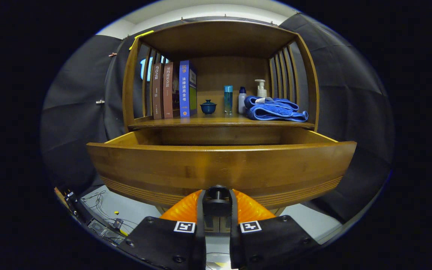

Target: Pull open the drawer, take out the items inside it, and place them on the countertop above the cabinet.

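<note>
The drawer (221, 168) is seen pulled well out from the cabinet (219, 71), so the opening step is judged done or nearly so. The gripper (218, 200) is set at the drawer front's lower edge, its 2 fingers drawn narrow around a small dark knob (217, 194); whether both press on it cannot be told. The drawer's inside is hidden behind its front panel, so its contents cannot be made out. Above the drawer, the countertop (216, 120) carries 3 books (173, 90), a small lidded cup (208, 107), bottles (228, 99) and a folded blue towel (274, 109). Next, the knob would need releasing and the gripper raising over the drawer front.
</note>
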Tool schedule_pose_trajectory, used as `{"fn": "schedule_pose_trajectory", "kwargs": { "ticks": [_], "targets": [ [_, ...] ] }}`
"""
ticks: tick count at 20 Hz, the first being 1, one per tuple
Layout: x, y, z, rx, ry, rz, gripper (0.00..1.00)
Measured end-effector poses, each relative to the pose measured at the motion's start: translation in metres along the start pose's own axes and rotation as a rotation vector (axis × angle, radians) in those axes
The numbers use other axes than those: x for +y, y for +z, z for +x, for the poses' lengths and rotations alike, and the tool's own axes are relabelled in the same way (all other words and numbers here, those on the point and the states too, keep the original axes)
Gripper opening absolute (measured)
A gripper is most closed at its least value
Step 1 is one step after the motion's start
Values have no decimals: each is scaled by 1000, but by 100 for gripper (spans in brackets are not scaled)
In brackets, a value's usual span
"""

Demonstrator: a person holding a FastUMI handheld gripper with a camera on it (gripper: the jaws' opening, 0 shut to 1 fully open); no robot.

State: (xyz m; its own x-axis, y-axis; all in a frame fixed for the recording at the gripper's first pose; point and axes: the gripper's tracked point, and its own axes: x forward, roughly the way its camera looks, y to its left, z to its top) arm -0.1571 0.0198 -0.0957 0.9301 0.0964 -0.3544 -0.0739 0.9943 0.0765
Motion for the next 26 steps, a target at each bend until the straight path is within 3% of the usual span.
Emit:
{"fn": "schedule_pose_trajectory", "kwargs": {
  "ticks": [8, 10, 14, 19, 26],
  "targets": [
    [0, -9, -12, 15, 10, -28, 30],
    [-1, -7, -13, 13, 4, -51, 41],
    [-2, 6, -25, -18, -19, -97, 100],
    [10, 49, -49, -47, 56, 7, 98],
    [5, 115, -59, 35, 101, -64, 98]
  ]
}}
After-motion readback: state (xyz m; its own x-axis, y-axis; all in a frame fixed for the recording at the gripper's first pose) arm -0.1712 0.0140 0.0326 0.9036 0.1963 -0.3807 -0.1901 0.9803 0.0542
